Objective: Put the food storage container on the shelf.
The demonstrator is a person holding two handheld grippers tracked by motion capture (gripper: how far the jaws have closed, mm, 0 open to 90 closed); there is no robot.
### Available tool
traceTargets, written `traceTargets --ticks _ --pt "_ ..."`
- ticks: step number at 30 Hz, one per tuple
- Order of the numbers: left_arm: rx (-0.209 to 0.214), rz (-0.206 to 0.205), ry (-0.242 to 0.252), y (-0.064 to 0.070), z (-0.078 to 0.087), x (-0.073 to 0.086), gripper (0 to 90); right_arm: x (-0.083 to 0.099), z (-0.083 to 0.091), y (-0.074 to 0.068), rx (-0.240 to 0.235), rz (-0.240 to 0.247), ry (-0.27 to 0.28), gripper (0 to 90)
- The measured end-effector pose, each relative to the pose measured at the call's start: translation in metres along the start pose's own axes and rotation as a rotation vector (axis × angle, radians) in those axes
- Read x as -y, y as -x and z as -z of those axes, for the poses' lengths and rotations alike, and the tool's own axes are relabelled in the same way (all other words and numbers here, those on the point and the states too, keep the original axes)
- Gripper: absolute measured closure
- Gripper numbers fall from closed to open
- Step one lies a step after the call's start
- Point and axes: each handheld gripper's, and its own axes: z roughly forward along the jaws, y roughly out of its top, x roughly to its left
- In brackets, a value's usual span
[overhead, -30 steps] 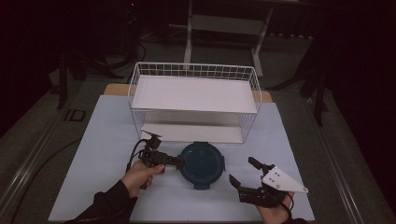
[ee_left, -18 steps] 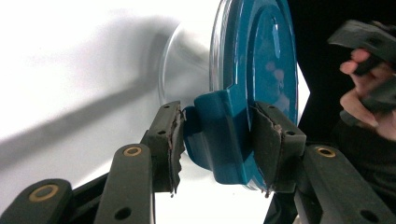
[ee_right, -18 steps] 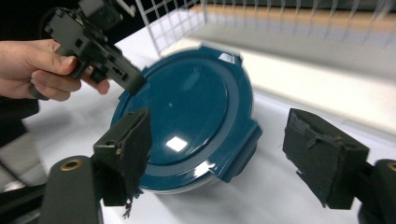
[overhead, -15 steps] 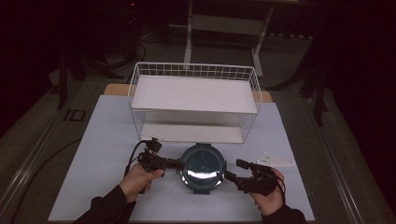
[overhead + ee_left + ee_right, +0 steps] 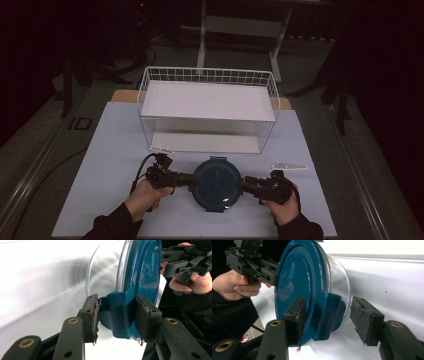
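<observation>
A round clear container with a dark blue lid (image 5: 218,184) sits on the pale table near its front edge. My left gripper (image 5: 189,180) comes in from the left. In the left gripper view, its pads (image 5: 91,315) press both sides of the lid's blue latch tab (image 5: 120,315), so the left gripper (image 5: 117,317) is shut on it. My right gripper (image 5: 246,185) is at the container's right side. In the right gripper view, the right gripper (image 5: 329,317) is open around the opposite latch tab (image 5: 329,310). One pad (image 5: 298,315) lies near the lid; the other pad (image 5: 364,320) stands clear.
A white wire basket (image 5: 210,71) with a white shelf board stands behind the container at mid-table. The table top (image 5: 110,150) has bare room to the left and right of the hands. Dark floor and stands surround the table.
My right gripper has moved left and forward from the front right corner to the container's right side. The left gripper has stayed at the container's left edge.
</observation>
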Motion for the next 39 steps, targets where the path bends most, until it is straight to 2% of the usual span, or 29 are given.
traceTargets --ticks 3,8,13,17,18,24,26,31,39 --pt "0.002 -0.010 0.000 0.001 0.001 0.001 57.4 0.002 -0.003 0.001 -0.009 -0.017 -0.021 47.0" --pt "0.000 -0.015 0.002 0.002 0.001 0.004 57.5 0.004 -0.008 0.003 -0.037 -0.042 -0.041 54.7" --pt "-0.009 -0.020 0.014 0.004 0.002 0.006 57.5 0.005 -0.008 0.004 -0.063 -0.064 -0.054 55.7" --pt "-0.036 -0.012 0.036 0.008 0.001 0.010 56.8 0.008 -0.008 0.005 -0.064 -0.101 -0.038 56.0" --pt "-0.052 -0.025 0.034 0.009 0.000 0.010 55.9 0.008 -0.008 0.004 -0.063 -0.107 -0.036 56.2" --pt "-0.057 -0.009 0.040 0.010 0.001 0.011 55.9 0.009 -0.008 0.000 -0.047 -0.114 -0.021 56.4" --pt "-0.065 -0.009 0.048 0.014 0.002 0.012 56.1 0.008 -0.007 0.000 -0.043 -0.129 -0.025 56.5" --pt "-0.065 -0.018 0.074 0.015 0.008 0.011 56.2 0.005 -0.008 -0.003 -0.053 -0.112 -0.022 56.6" --pt "-0.101 -0.060 0.133 0.016 0.025 0.001 56.1 -0.018 -0.014 -0.010 -0.051 -0.036 -0.001 56.5"
